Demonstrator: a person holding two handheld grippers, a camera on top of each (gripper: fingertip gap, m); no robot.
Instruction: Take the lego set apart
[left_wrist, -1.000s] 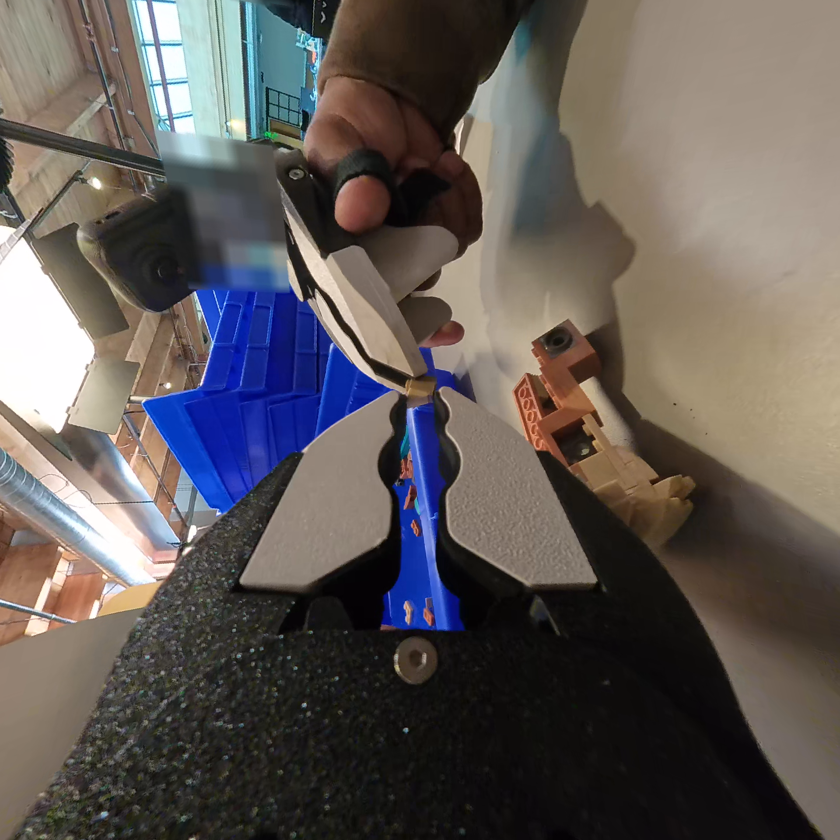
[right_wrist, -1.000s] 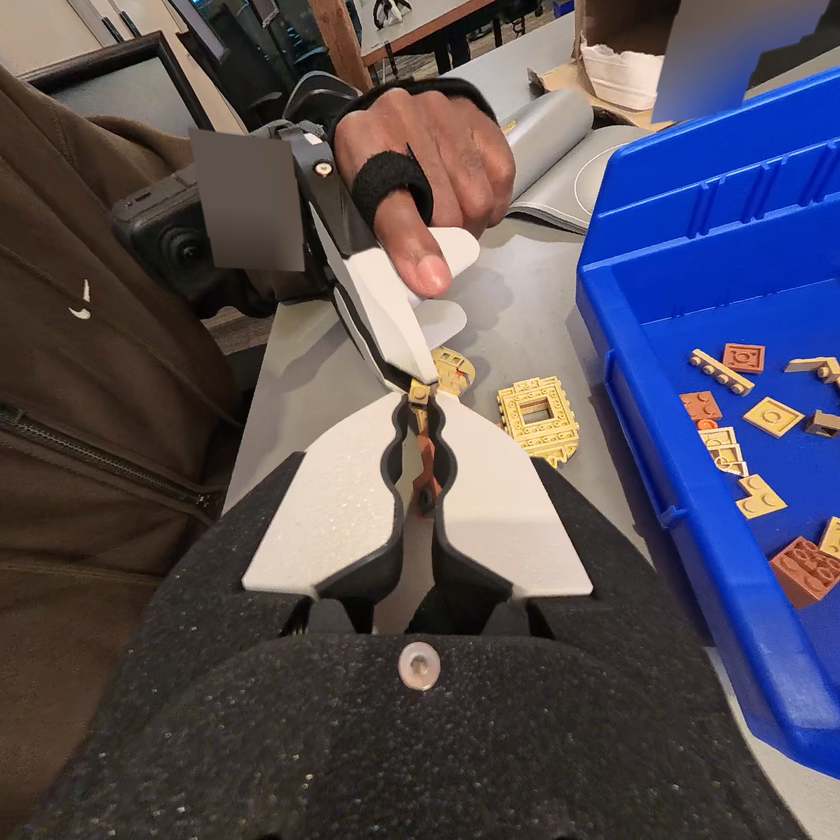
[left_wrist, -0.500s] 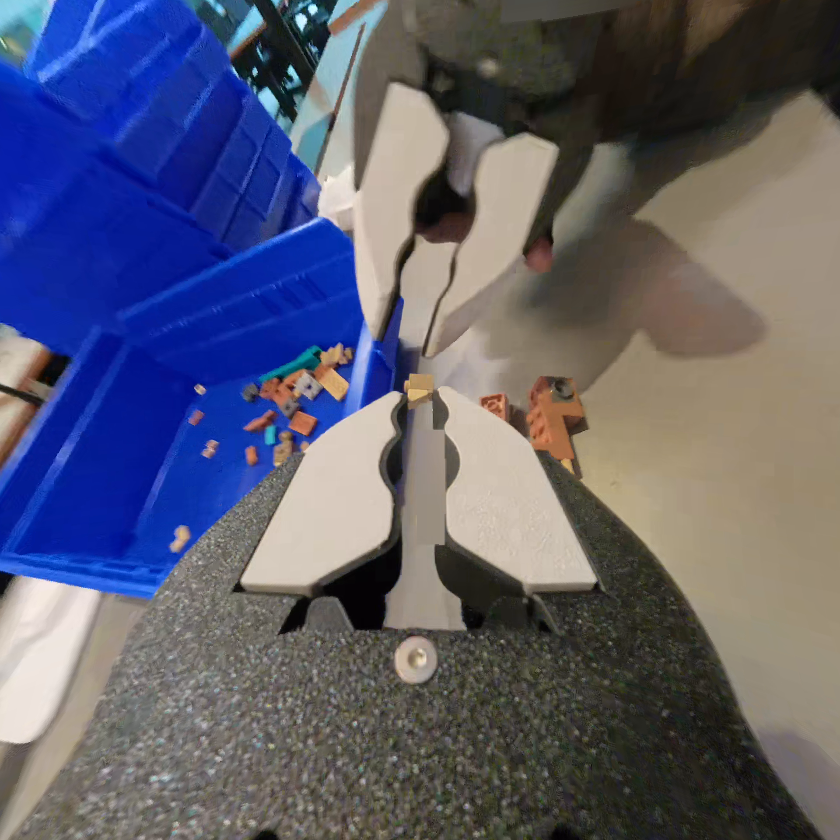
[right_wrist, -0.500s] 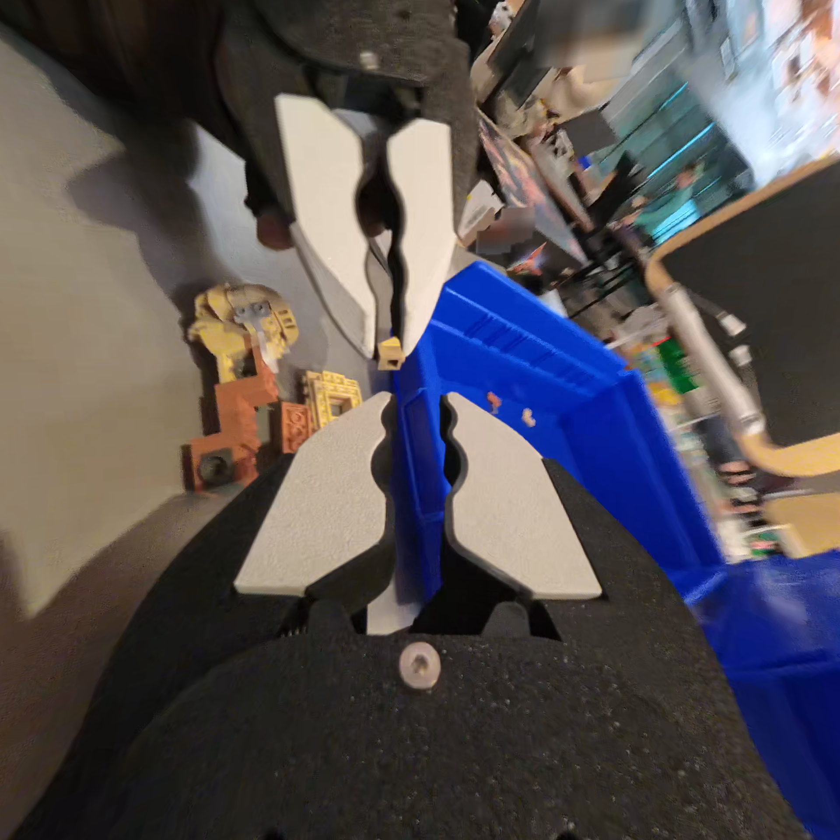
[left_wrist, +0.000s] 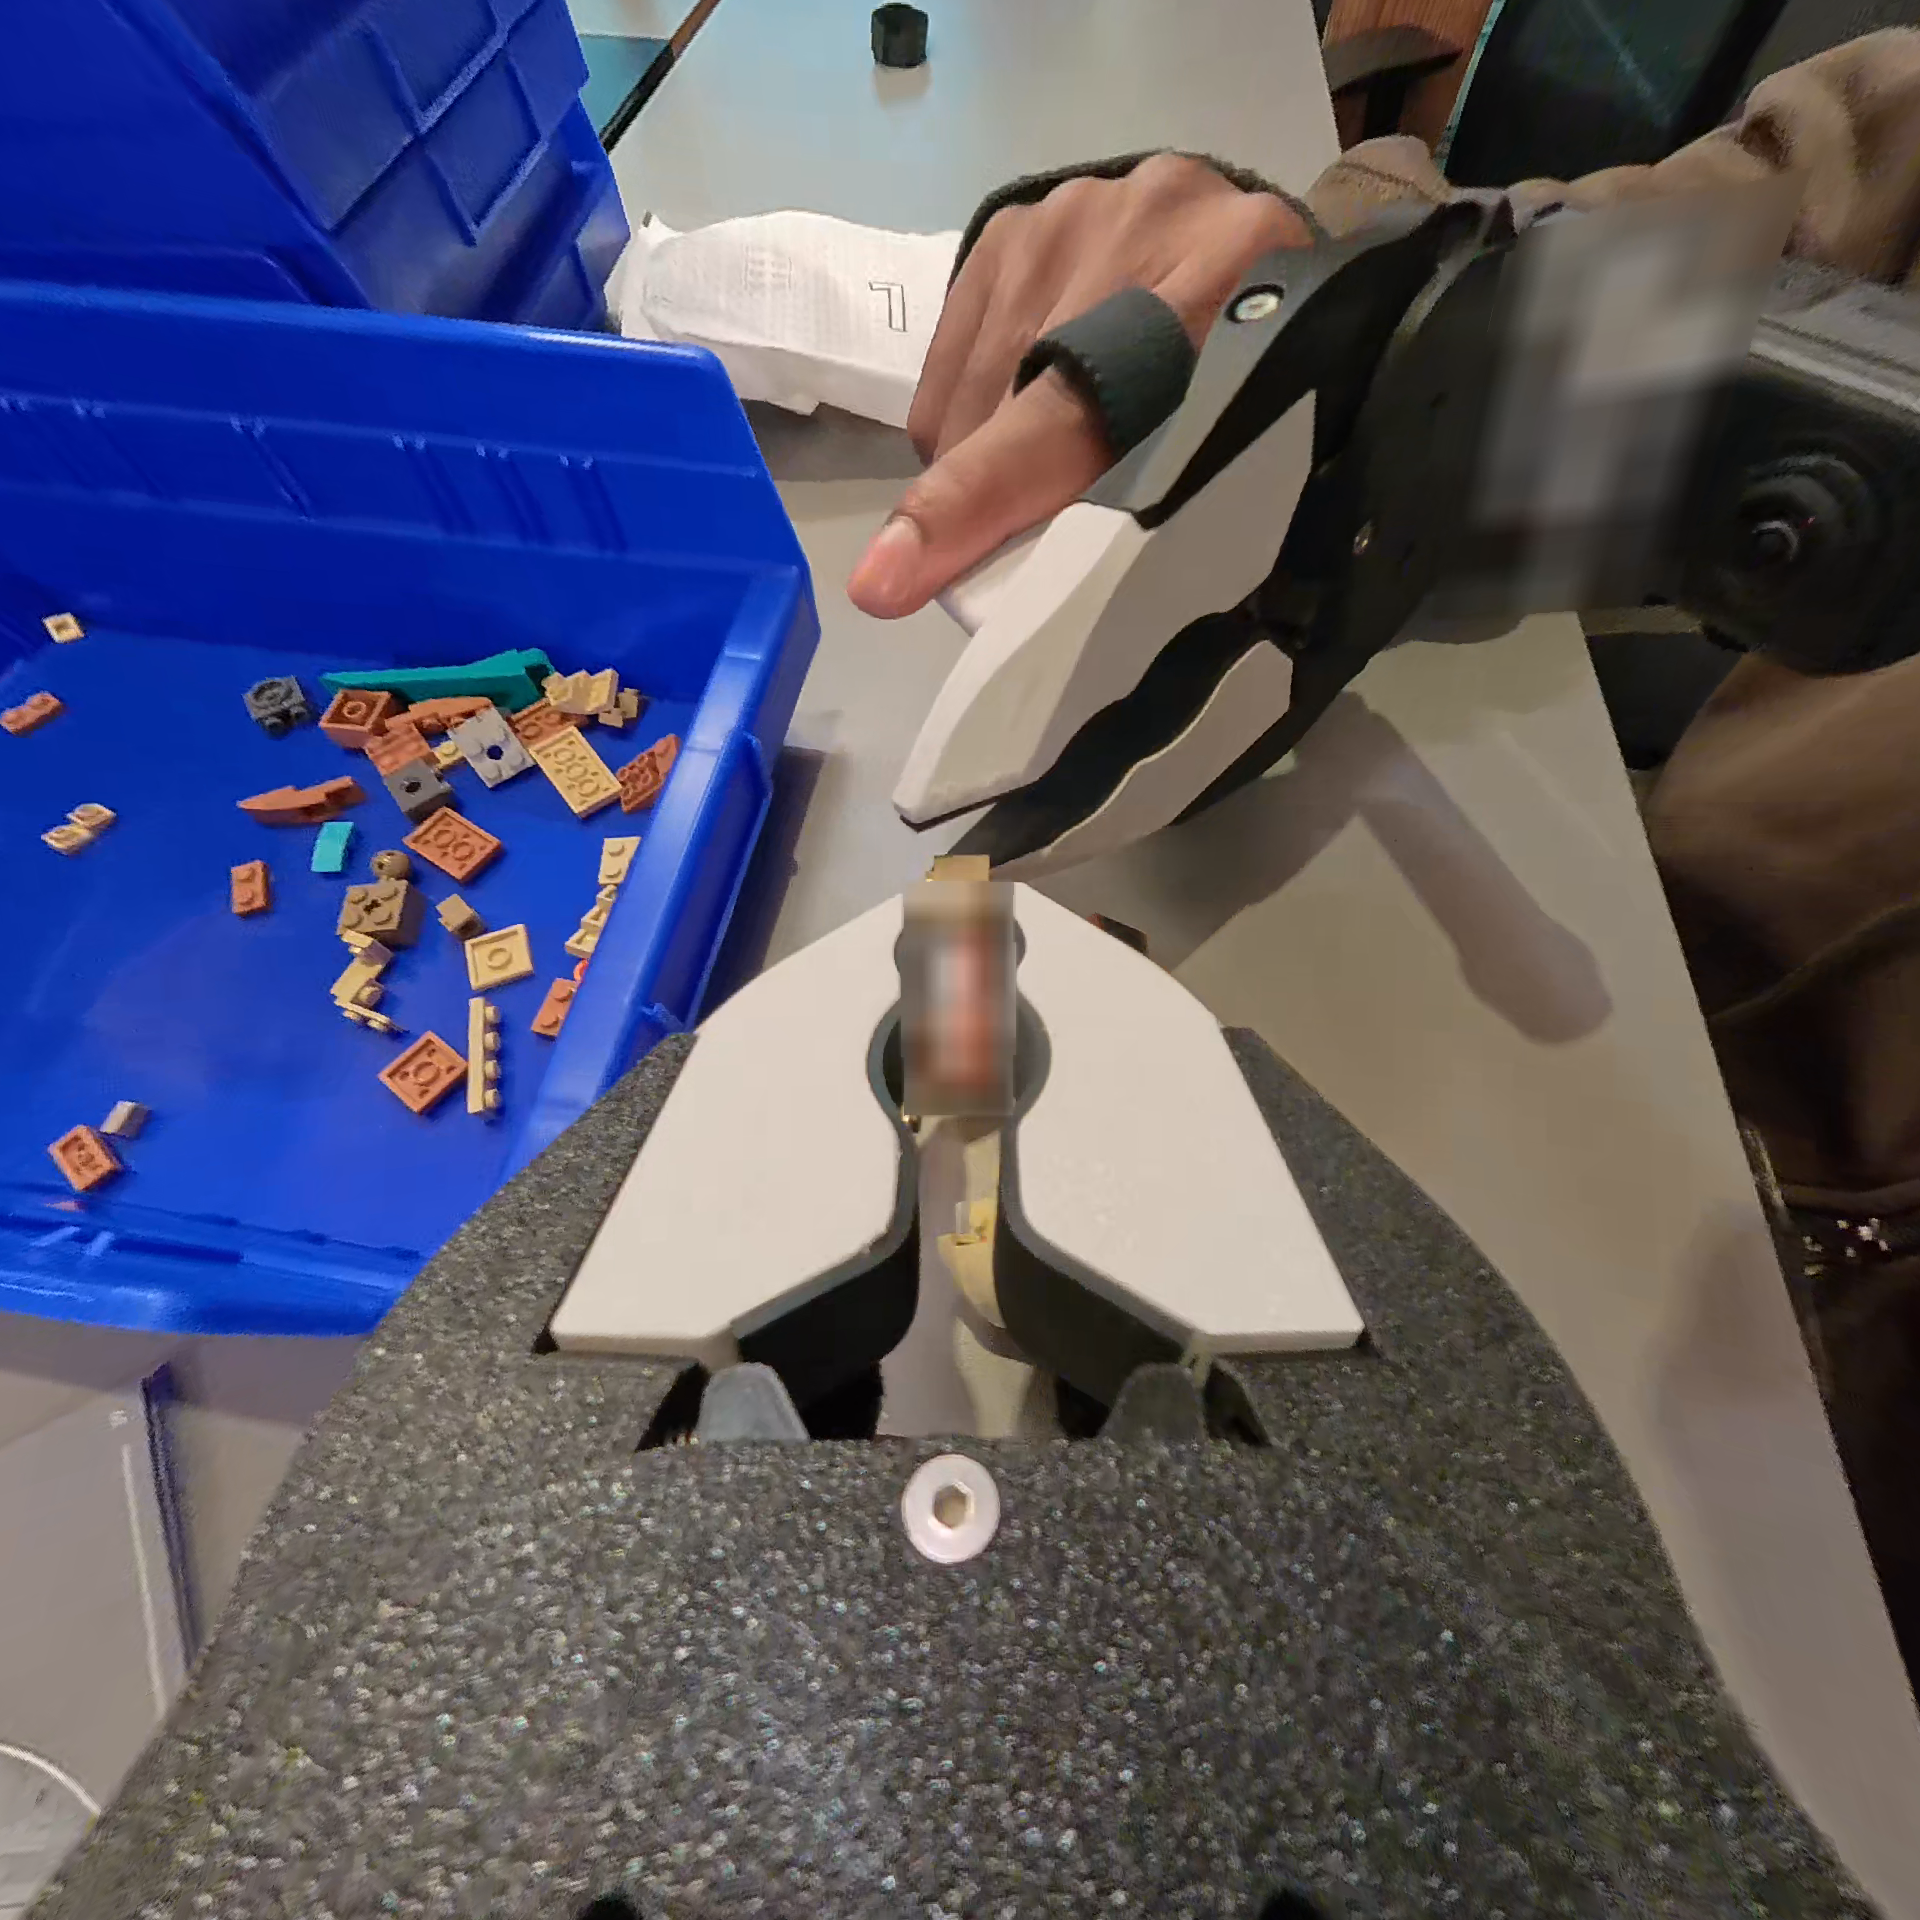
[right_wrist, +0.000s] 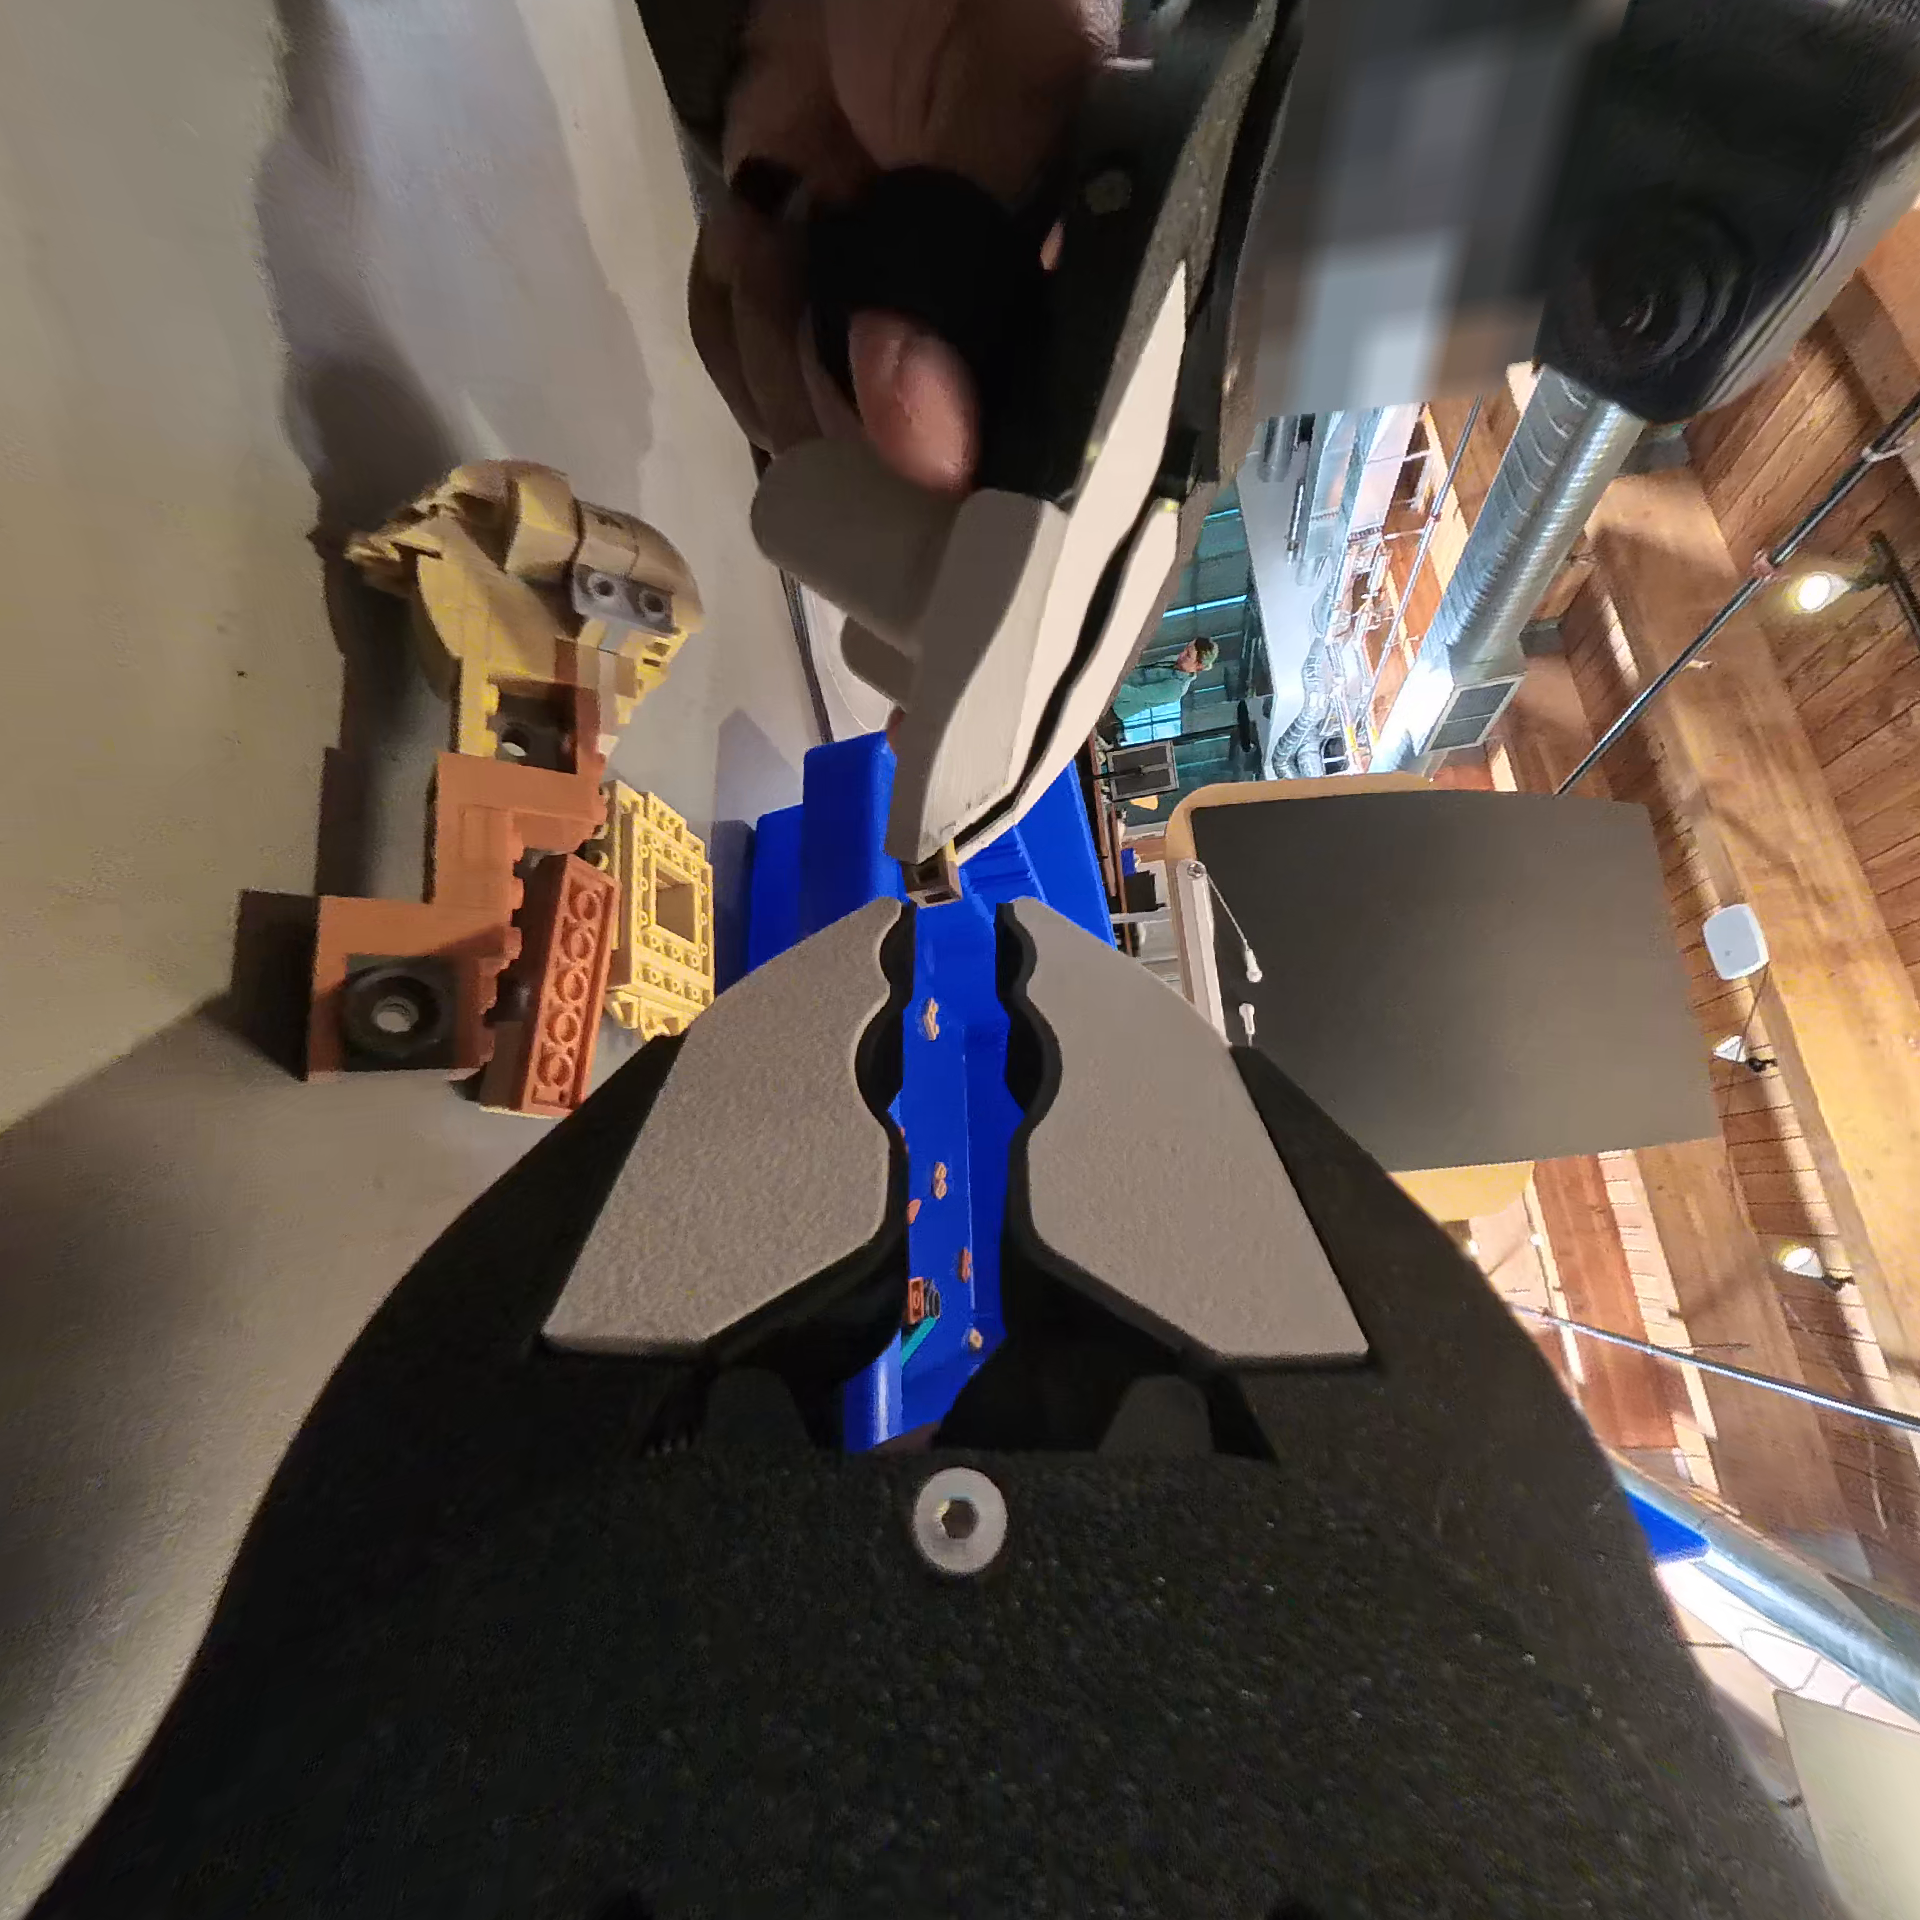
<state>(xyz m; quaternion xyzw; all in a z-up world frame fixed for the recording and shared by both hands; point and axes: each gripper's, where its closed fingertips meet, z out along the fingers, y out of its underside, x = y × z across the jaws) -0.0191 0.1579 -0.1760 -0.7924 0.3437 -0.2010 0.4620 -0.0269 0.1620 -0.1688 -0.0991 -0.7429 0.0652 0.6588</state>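
Left gripper (left_wrist: 958, 883) was closed on a small tan brick (right_wrist: 932, 881) at its fingertips. Right gripper (right_wrist: 951, 914) stood open and empty, tips just beside the left's. Strapped fingers rested on both handles.

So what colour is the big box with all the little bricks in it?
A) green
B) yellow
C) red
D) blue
D: the box holding the loose bricks is bright blue, standing on the grey table beside the left claw.
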